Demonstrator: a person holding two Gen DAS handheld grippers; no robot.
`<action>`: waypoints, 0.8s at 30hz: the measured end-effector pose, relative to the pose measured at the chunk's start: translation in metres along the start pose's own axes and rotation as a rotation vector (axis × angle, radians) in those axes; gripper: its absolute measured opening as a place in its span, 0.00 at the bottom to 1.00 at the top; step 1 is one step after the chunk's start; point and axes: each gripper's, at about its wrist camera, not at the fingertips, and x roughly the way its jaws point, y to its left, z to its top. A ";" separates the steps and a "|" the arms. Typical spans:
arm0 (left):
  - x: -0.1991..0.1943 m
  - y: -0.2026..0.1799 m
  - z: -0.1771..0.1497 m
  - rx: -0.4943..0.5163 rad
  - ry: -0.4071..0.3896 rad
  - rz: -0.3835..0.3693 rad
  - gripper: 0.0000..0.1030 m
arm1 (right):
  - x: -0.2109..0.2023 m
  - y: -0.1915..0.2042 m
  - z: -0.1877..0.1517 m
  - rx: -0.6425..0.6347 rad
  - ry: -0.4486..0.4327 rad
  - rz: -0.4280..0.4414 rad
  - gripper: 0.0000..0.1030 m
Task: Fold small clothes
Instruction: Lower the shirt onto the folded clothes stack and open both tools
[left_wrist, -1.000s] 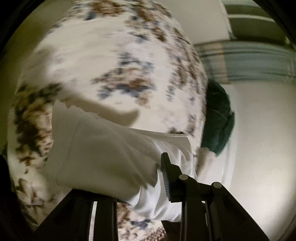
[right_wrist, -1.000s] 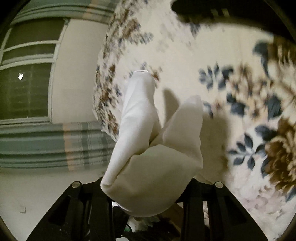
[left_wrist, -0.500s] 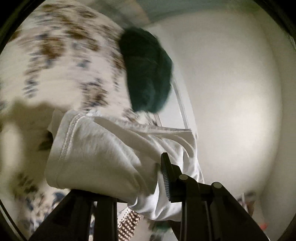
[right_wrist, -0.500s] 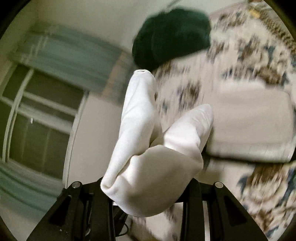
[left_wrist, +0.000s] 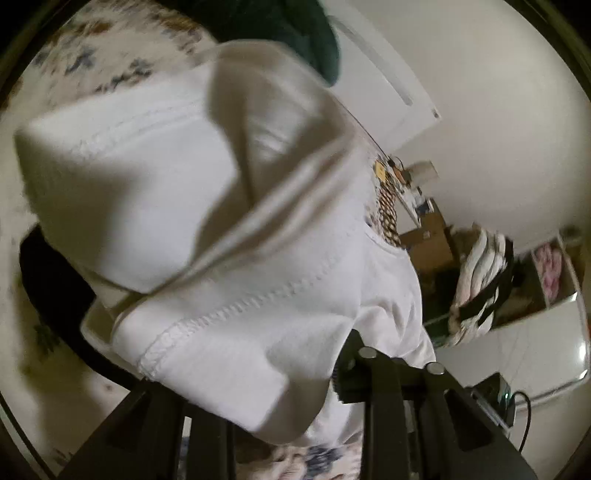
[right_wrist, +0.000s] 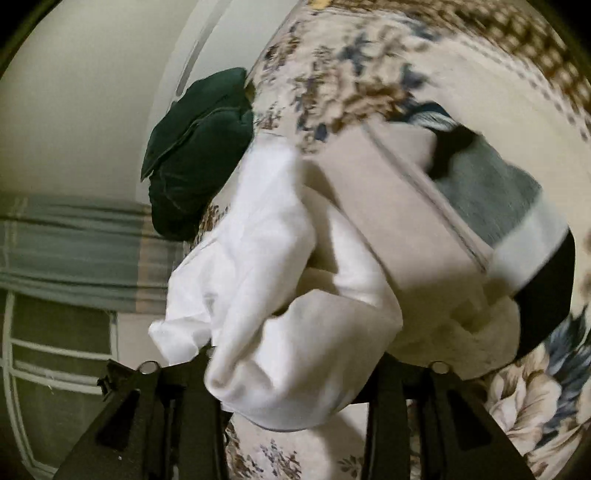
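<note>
Cloth (left_wrist: 221, 236) bunched white between both sets of fingers, left gripper (left_wrist: 280, 413) and right gripper (right_wrist: 291, 398) each clamped on it, held over floral bed (right_wrist: 369, 66), green pillow (right_wrist: 195, 147) beyond.

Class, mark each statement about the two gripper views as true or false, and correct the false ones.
1. The left gripper holds a white garment. True.
2. The right gripper is empty. False: white cloth is bunched between its fingers.
3. A dark green cushion lies on the floral bedspread. True.
4. The bedspread is plain blue. False: it is cream with brown and blue flowers.
5. A folded pile with grey, white and black layers lies ahead of the right gripper. True.
</note>
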 end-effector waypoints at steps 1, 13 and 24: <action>-0.003 -0.002 0.001 0.017 0.007 0.014 0.25 | 0.000 -0.003 -0.001 0.013 -0.003 0.007 0.49; -0.081 0.000 0.030 0.179 -0.114 0.262 0.92 | -0.049 0.025 -0.005 -0.237 -0.110 -0.281 0.80; 0.031 -0.010 0.107 0.291 0.180 0.282 0.69 | 0.010 0.041 0.052 -0.310 0.004 -0.286 0.80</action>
